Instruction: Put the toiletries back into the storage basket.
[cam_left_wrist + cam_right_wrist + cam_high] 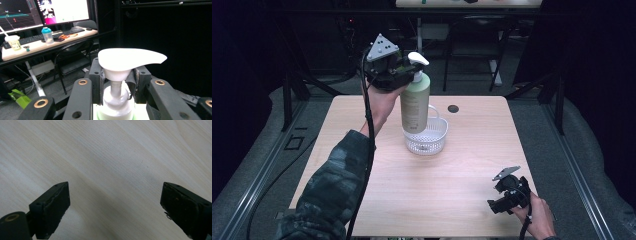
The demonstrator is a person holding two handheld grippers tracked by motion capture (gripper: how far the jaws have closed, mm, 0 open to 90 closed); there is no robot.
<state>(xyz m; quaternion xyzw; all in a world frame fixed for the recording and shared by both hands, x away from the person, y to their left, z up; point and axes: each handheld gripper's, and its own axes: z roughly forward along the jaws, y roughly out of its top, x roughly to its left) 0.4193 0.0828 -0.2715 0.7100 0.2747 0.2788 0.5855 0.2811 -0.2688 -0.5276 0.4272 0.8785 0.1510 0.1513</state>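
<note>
Pump bottle (pixel 415 100), pale green with a white dispenser head, hangs upright above the white perforated basket (pixel 432 140) at the middle of the table, its base at or just inside the basket's rim; whether it touches the basket floor cannot be told from the high view. The left gripper (pixel 404 70) has it by the thin neck just under the pump head (pixel 130 58), and the left gripper view shows both jaws pressed against the white stem and collar, closed on it. Gripping there, under the flare of the head, probably keeps the smooth body from slipping down and lets the bottle hang plumb, which suits lowering it into, or lifting it out of, a small basket.

That basket sits on the light wooden table (pixel 462 190), with a small dark round mark (pixel 453 108) just beyond it.

Well apart, near the table's near right corner, the right gripper (pixel 499 202) rests low over bare wood, jaws spread wide and holding nothing, apparently kept out of the way.
</note>
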